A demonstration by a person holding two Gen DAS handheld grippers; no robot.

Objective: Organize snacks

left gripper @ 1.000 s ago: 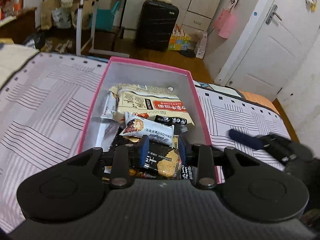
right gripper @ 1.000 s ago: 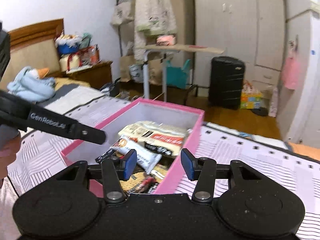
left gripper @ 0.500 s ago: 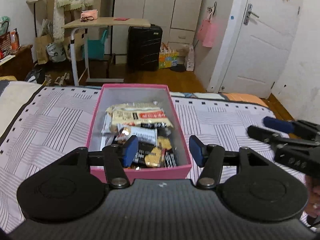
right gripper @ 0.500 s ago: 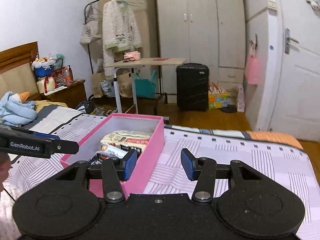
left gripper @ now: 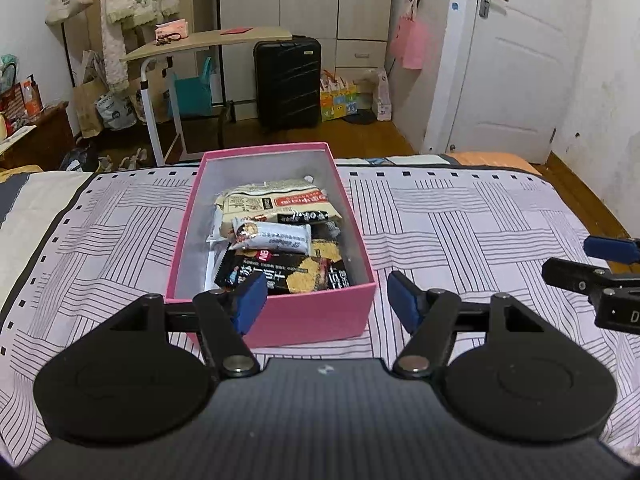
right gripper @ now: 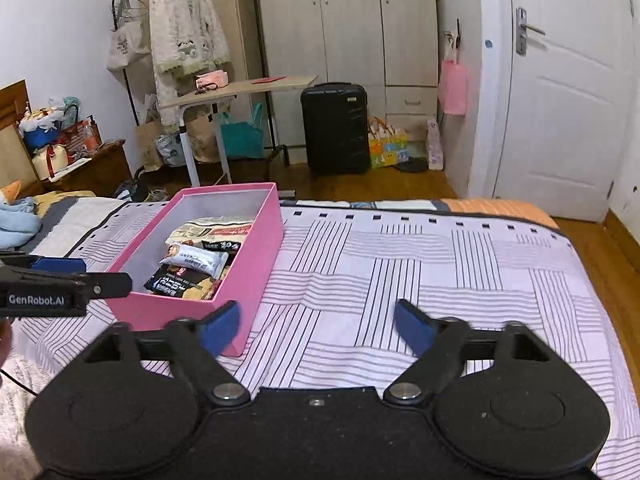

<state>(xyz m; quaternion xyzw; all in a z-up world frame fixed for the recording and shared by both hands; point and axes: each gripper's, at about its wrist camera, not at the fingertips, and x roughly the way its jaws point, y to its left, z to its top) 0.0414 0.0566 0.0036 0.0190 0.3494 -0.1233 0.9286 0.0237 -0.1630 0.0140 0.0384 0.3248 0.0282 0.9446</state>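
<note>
A pink box point(left gripper: 312, 316) point(right gripper: 256, 248) sits on the striped bedspread and holds several snack packets. A black cracker packet point(left gripper: 288, 274) point(right gripper: 182, 284) lies nearest, a white bar point(left gripper: 274, 236) point(right gripper: 196, 258) behind it, and a large beige packet point(left gripper: 272, 198) at the back. My left gripper point(left gripper: 326, 300) hovers just in front of the box's near wall, its jaws opening with nothing between them. My right gripper point(right gripper: 318, 326) is over the bedspread to the right of the box, its jaws also opening and empty.
The bedspread point(right gripper: 440, 280) stretches wide to the right of the box. Beyond the bed's far edge stand a black suitcase point(left gripper: 288, 80), a small side table point(left gripper: 208, 40), a wardrobe and a white door point(right gripper: 560, 100). A blue blanket point(right gripper: 16, 220) lies far left.
The left gripper let go of the black cracker packet in the box and pulled back to the box's near side, opening. The right gripper also drew back to the right and opened wide.
</note>
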